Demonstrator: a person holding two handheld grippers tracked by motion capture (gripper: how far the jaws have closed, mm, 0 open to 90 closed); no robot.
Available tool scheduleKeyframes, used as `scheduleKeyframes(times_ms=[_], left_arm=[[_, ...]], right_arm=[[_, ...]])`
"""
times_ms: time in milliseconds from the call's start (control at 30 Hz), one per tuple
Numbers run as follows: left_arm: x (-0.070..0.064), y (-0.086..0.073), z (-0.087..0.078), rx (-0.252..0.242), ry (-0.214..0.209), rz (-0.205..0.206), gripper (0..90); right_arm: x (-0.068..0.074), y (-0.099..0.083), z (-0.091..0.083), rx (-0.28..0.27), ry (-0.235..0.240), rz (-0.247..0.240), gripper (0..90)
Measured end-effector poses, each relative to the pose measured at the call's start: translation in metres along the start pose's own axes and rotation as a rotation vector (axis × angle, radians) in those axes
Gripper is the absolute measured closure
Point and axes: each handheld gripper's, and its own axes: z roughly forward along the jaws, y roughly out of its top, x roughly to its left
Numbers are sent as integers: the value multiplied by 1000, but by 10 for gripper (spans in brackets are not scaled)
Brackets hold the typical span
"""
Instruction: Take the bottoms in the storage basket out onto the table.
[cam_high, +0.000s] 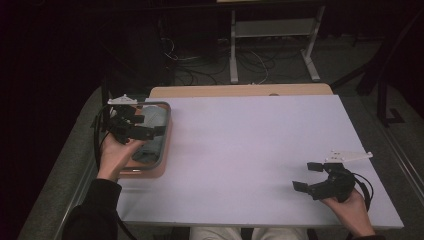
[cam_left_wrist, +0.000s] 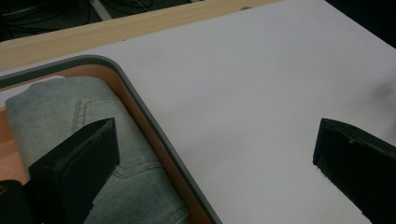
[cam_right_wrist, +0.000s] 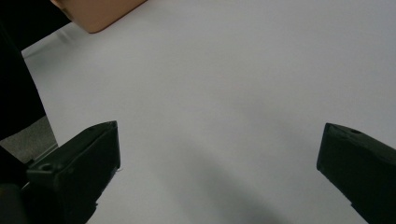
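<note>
While over folded jeans (cam_left_wrist: 88, 140) in tray (cam_left_wrist: 140, 107), left hand-held gripper (cam_left_wrist: 215, 172) spread wide, empty; right hand-held gripper (cam_right_wrist: 219, 172) likewise.

Dim, slightly soft pictures; white table (cam_high: 250, 150) lit evenly, dark surroundings, faint shadows.

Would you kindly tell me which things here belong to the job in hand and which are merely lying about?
In the job:
- folded jeans, lying in the tray
- tray, at the table's left edge
- left tongs, open, over the tray
- right tongs, open, over bare white table

Lying about:
- metal frame on the floor behind
- cables on the floor
</note>
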Motion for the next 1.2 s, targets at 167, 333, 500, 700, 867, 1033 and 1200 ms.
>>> scheduleKeyframes(times_ms=[167, 333, 500, 700, 867, 1033, 1200], left_arm=[[8, 3, 1, -1, 17, -22, 3], [17, 4, 0, -19, 24, -42, 3], [29, 4, -1, -47, 48, -67, 3], [42, 3, -2, -62, 83, -107, 3], [52, 1, -1, -64, 101, -138, 3], [60, -1, 1, -65, 120, -165, 3], [65, -2, 4, -71, 130, -189, 3]], right_arm=[[0, 0, 0, 2, -1, -2, 0], [0, 0, 1, 6, -2, -1, 0], [0, 0, 1, 7, -2, -4, 0], [0, 0, 1, 10, -4, -6, 0], [0, 0, 2, 10, -5, -8, 0], [0, 0, 2, 14, -6, -7, 0], [0, 0, 3, 16, -5, -9, 0]])
